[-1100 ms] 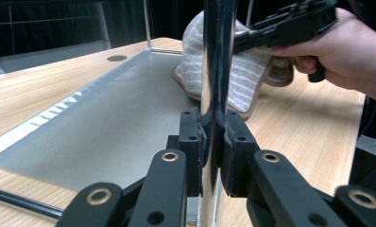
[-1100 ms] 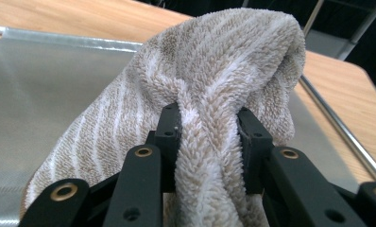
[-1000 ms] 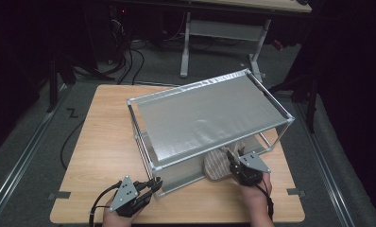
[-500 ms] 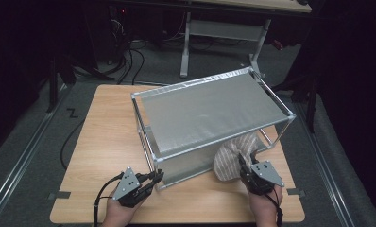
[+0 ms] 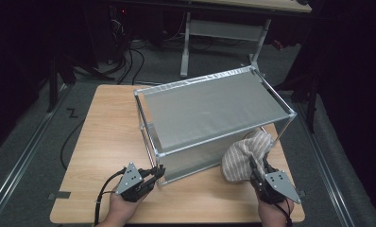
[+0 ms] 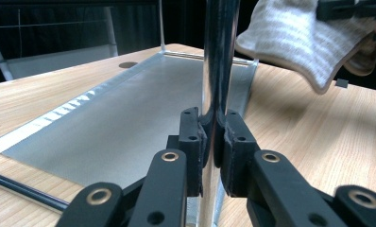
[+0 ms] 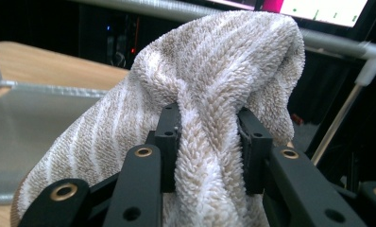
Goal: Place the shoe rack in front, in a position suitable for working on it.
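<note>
A two-shelf metal rack (image 5: 209, 109) with grey sheet shelves stands on the wooden table (image 5: 106, 137). My left gripper (image 5: 156, 173) is shut on the rack's near-left upright post (image 6: 217, 61), its pads clamped on the shiny tube. My right gripper (image 5: 255, 166) is shut on a beige and white striped towel (image 5: 243, 156), which hangs bunched in the air at the rack's near-right corner. In the right gripper view the towel (image 7: 214, 109) bulges up between the jaws. From the left gripper view I see the towel (image 6: 294, 38) at the upper right, above the table.
The rack's lower shelf (image 6: 129, 113) lies flat just above the tabletop. A white metal stand (image 5: 224, 33) and cables (image 5: 124, 56) sit on the floor behind the table. Bare wood stretches left of the rack.
My right gripper has pulled the towel out from under the rack toward the near-right and lifted it. The left gripper has stayed clamped on the post.
</note>
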